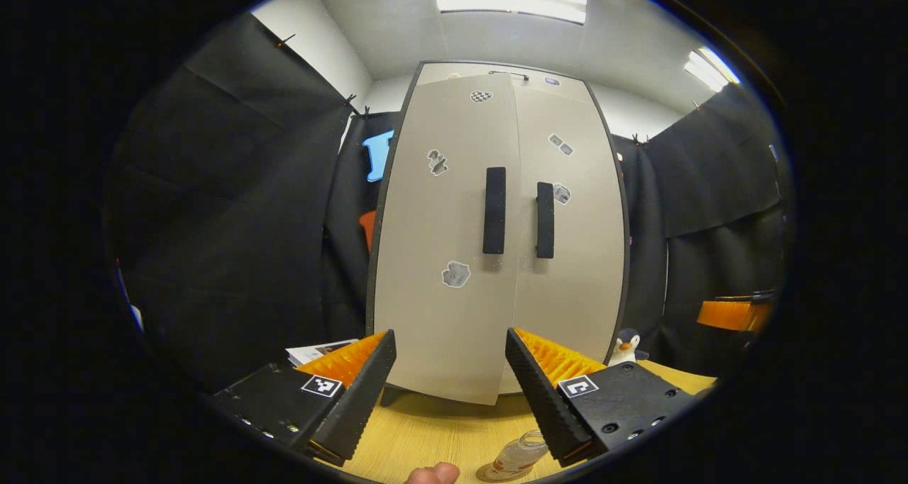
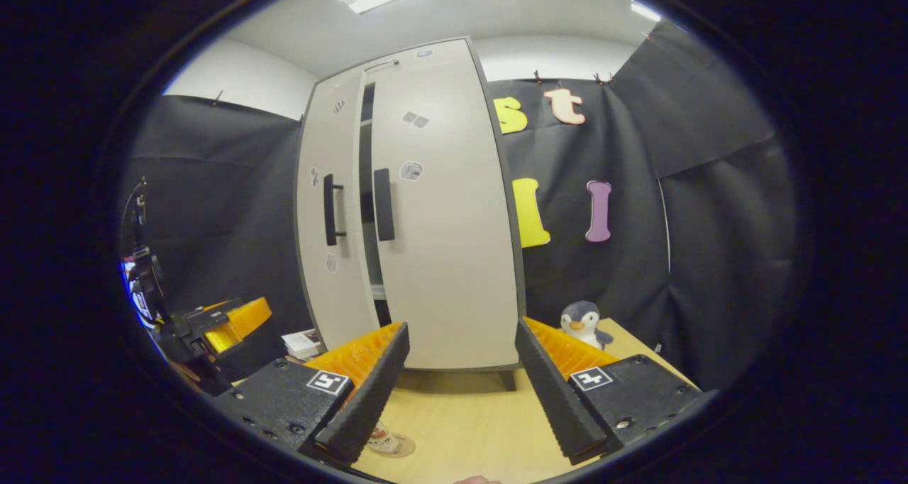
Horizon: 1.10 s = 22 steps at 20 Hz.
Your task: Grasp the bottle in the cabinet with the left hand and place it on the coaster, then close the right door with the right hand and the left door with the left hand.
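Bottle (image 1: 516,455) label possibly printed, unreadable; both grippers' fingers wide, holding nothing

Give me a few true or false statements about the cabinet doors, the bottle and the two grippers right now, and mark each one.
1. The left door stands slightly ajar. True.
2. The left gripper clamps the bottle. False: it is open, and the bottle stands on the table.
3. The right door is wide open. False: it looks closed.
4. The right gripper holds nothing. True.
5. A toy penguin sits left of the cabinet. False: it sits right of it.
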Each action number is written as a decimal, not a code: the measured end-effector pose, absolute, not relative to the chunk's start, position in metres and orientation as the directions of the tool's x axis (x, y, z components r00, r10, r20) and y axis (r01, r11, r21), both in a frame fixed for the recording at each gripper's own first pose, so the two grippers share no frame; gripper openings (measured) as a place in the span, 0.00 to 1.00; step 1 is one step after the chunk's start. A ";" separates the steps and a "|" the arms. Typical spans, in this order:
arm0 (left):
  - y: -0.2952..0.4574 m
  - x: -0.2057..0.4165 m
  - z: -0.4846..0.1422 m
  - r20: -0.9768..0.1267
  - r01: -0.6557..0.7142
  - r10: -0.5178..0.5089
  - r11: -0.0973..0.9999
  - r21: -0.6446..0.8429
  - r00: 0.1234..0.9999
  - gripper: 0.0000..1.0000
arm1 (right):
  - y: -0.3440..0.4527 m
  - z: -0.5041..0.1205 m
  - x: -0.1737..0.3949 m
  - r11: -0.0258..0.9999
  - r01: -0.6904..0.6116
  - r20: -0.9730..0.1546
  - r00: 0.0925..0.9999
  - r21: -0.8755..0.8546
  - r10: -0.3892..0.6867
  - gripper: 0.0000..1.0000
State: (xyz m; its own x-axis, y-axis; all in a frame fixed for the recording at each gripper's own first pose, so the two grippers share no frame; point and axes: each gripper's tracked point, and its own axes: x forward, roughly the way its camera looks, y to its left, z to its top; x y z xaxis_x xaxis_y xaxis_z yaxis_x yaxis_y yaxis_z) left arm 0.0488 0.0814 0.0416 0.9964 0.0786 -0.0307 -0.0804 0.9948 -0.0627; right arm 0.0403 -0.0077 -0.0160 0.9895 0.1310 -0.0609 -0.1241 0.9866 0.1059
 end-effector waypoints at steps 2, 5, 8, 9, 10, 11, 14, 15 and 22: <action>0.081 0.049 0.041 -0.033 -0.084 0.083 0.995 -0.051 0.996 0.99 | -0.007 -0.018 0.039 0.986 -0.127 -0.070 0.988 0.112 0.135 0.98; 0.080 0.048 0.039 -0.037 -0.079 0.078 0.997 -0.027 0.996 0.99 | -0.006 -0.019 0.038 0.986 -0.125 -0.075 0.988 0.113 0.134 0.98; 0.077 0.048 0.039 -0.042 -0.072 0.071 0.997 -0.034 0.997 0.95 | -0.006 -0.017 0.039 0.986 -0.124 -0.073 0.988 0.114 0.133 0.93; 0.078 0.048 0.040 -0.041 -0.073 0.072 0.997 -0.034 0.997 0.95 | -0.007 -0.018 0.040 0.986 -0.122 -0.075 0.989 0.113 0.130 0.93; 0.078 0.049 0.040 -0.040 -0.074 0.073 0.997 -0.036 0.997 0.95 | -0.008 -0.018 0.040 0.987 -0.116 -0.074 0.989 0.110 0.125 0.93; 0.078 0.049 0.041 -0.039 -0.075 0.073 0.996 -0.038 0.997 0.95 | -0.010 -0.018 0.040 0.988 -0.108 -0.075 0.990 0.107 0.117 0.93; 0.079 0.049 0.043 -0.032 -0.079 0.078 0.996 -0.040 0.996 0.95 | -0.011 -0.020 0.039 0.988 -0.101 -0.083 0.990 0.116 0.111 0.93; 0.079 0.050 0.043 -0.032 -0.079 0.078 0.996 -0.040 0.996 0.94 | -0.012 -0.020 0.039 0.988 -0.099 -0.085 0.990 0.118 0.109 0.93; 0.079 0.050 0.044 -0.031 -0.079 0.077 0.996 -0.041 0.997 0.95 | -0.012 -0.018 0.042 0.988 -0.095 -0.082 0.991 0.120 0.105 0.93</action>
State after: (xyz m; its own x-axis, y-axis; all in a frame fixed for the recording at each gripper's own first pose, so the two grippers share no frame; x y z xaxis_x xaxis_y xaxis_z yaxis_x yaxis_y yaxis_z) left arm 0.0500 0.0787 0.0438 0.9965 0.0773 -0.0313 -0.0786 0.9961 -0.0407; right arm 0.0417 -0.0116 -0.0180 0.9911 0.1051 -0.0823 -0.0948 0.9882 0.1200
